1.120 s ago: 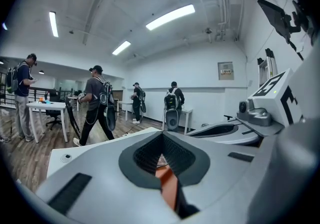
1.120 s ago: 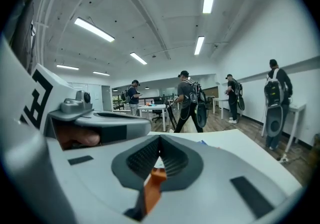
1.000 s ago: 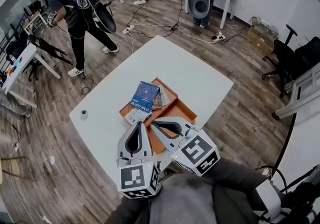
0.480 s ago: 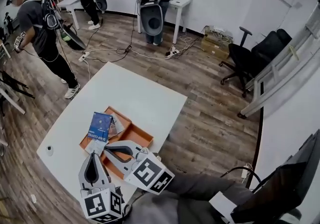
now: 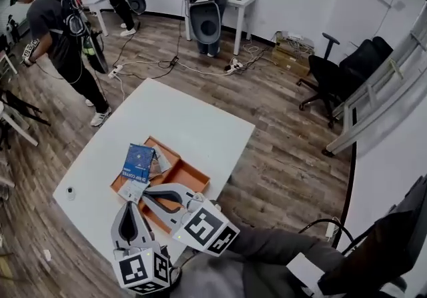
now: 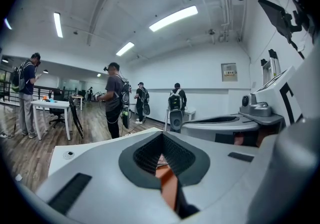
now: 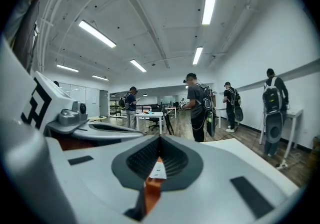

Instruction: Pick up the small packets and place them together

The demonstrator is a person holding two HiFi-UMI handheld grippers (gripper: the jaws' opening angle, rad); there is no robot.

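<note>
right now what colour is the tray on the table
The tray is orange; the head view shows it best.

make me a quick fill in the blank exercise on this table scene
1. The packets lie in an ____ tray on the white table.
2. The largest packet in the tray is ____ in colour.
3. The left gripper and the right gripper both have their jaws ____, with nothing held.

Missing words: orange; blue; shut
</note>
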